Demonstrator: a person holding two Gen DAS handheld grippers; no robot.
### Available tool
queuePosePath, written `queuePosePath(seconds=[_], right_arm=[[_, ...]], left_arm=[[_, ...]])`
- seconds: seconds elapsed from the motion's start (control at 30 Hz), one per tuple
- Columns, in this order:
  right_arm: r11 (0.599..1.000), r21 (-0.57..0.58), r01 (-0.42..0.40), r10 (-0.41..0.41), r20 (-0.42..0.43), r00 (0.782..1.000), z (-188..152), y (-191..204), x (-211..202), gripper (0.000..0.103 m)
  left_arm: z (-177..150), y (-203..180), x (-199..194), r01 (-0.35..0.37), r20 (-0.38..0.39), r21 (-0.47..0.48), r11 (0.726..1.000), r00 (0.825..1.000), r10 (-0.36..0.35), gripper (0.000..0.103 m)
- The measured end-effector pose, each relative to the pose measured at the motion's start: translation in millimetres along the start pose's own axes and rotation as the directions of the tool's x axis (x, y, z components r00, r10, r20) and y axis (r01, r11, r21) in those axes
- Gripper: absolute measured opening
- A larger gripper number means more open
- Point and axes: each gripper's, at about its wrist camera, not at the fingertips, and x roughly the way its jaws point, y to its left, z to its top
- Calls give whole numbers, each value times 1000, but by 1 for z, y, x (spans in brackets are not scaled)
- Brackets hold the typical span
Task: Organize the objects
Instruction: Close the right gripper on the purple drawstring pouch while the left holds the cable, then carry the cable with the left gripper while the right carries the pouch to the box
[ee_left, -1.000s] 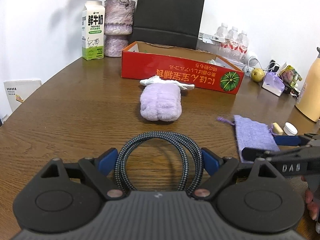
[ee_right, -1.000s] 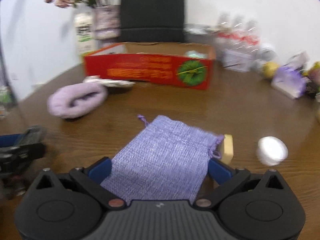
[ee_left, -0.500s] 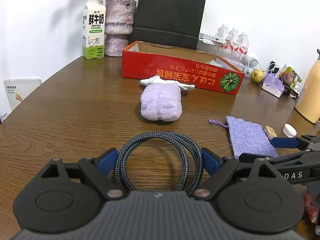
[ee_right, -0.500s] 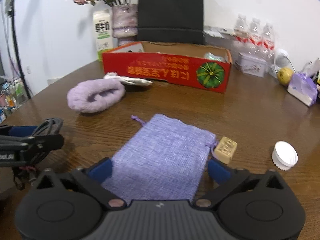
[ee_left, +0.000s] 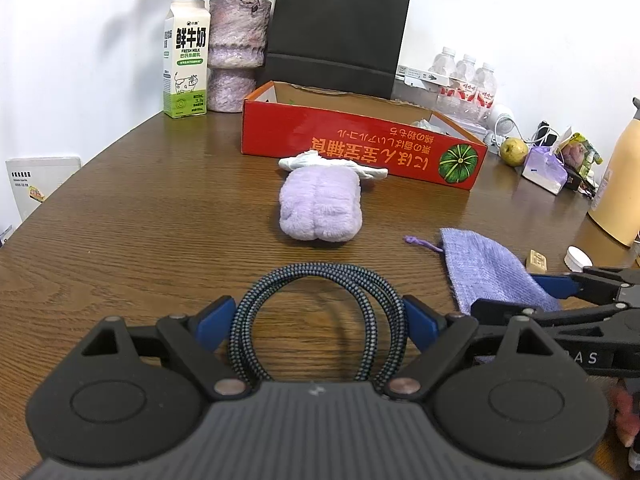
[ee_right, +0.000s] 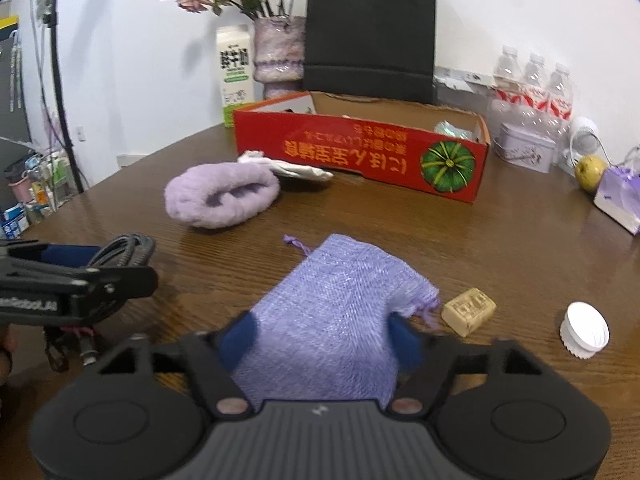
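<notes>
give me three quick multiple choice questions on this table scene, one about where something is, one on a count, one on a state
1. Where is the fluffy purple towel?
A. inside the red box
B. on the table before the red box
C. under the milk carton

2. How many water bottles stand at the back?
A. one
B. three
C. six

3. What lies between the left gripper fingers?
A. coiled braided cable
B. white cap
C. nothing

Answers: 1 B, it lies on bare wood near the box front. 2 B, three caps show. 3 A, the loop sits between the blue pads.

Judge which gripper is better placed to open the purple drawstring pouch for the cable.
Right, probably. The right gripper already straddles the purple pouch, fingers at either edge. The left gripper is closed around the coiled cable, beside the pouch.
</notes>
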Motion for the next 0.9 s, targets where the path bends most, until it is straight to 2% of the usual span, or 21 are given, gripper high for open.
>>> queuePosePath(seconds=[0.03, 0.07, 0.1, 0.13, 0.17, 0.4, 0.9], right_arm=[[1000, -6, -6, 6, 4, 1000, 0, 1, -1, 38], [1000, -12, -3, 3, 8, 1000, 0, 2, -1, 28], [1000, -16, 6, -6, 12, 1000, 0, 3, -2, 22], [1000, -15, 12, -12, 14, 1000, 0, 3, -2, 9], [1000, -11, 12, -12, 18, 1000, 0, 2, -3, 6], [998, -7, 57, -56, 117, 992, -2, 3, -20, 5], [995, -14, 100, -95, 206, 974, -5, 6, -34, 5]], left_arm=[[0, 0, 0, 0, 0, 0, 1000, 1000, 0, 89], [0, 0, 0, 0, 0, 0, 1000, 1000, 0, 89], [0, 0, 0, 0, 0, 0, 1000, 1000, 0, 89], [0, 0, 0, 0, 0, 0, 1000, 1000, 0, 89], [0, 0, 0, 0, 0, 0, 1000, 1000, 0, 89], [0, 0, 0, 0, 1, 0, 1000, 1000, 0, 89], [-4, -7, -12, -24, 75, 21, 1000, 997, 22, 89]])
